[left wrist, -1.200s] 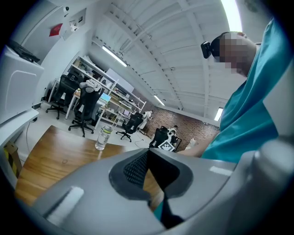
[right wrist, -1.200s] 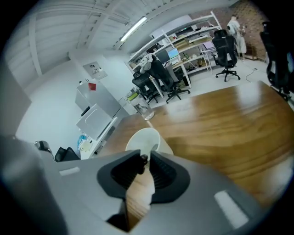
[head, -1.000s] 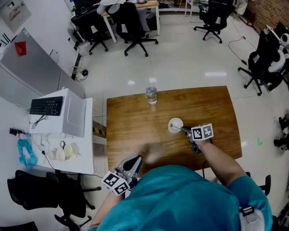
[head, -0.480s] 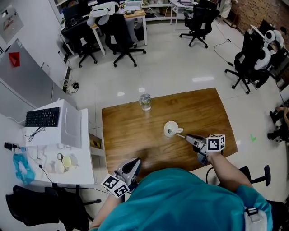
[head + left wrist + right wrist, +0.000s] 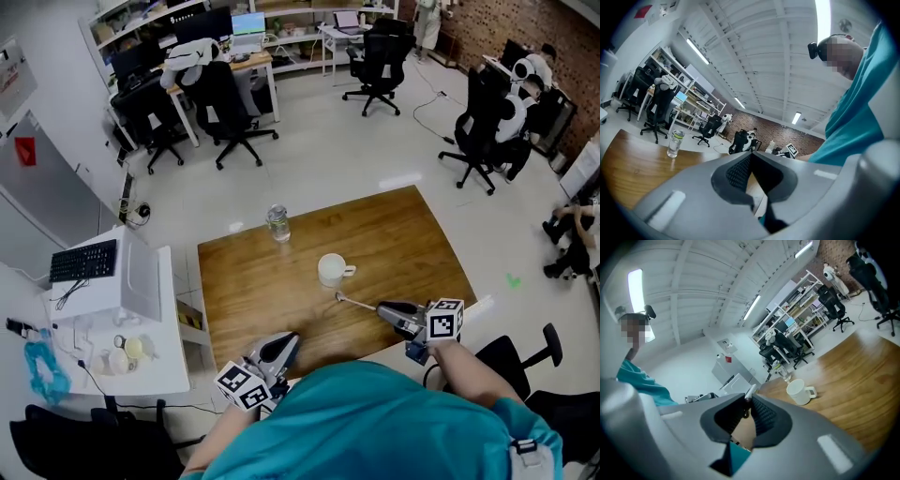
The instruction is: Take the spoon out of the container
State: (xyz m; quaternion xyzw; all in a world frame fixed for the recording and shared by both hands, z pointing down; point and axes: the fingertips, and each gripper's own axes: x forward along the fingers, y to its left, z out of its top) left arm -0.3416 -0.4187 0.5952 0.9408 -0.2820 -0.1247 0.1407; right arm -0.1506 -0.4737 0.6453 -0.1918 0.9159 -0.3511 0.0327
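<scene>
Person: a teal shirt (image 5: 375, 422) fills the bottom of the head view, and both arms reach forward to the near edge of the table.
Left gripper (image 5: 285, 340): it is at the near table edge, on the left of the body. Its jaws are together and nothing is between them. It is well apart from the mug.
Right gripper (image 5: 382, 310): it is over the near right part of the table. Its jaws are pressed on the handle of the spoon.
Spoon (image 5: 354, 302): it is outside the mug and held only by the right gripper. Its free end points toward the mug but is apart from it. Whether this end touches the wood, I cannot tell.
Table (image 5: 412, 244): brown wood, with only a few things on it.
Mug (image 5: 332, 270): white and upright, about the middle of the table, with its handle to the right. It is the nearest thing in front of the spoon's free end.
Bottle (image 5: 277, 224): clear and upright, at the far left edge of the table. It stands well apart from the mug and to the left of the spoon's line.
Side desk (image 5: 141, 319): white, just beside the table's left side. It carries a black keyboard (image 5: 82, 261) and some small things.
Office chairs (image 5: 225, 103): black, on the pale floor beyond the table, with more of them at the far right.
</scene>
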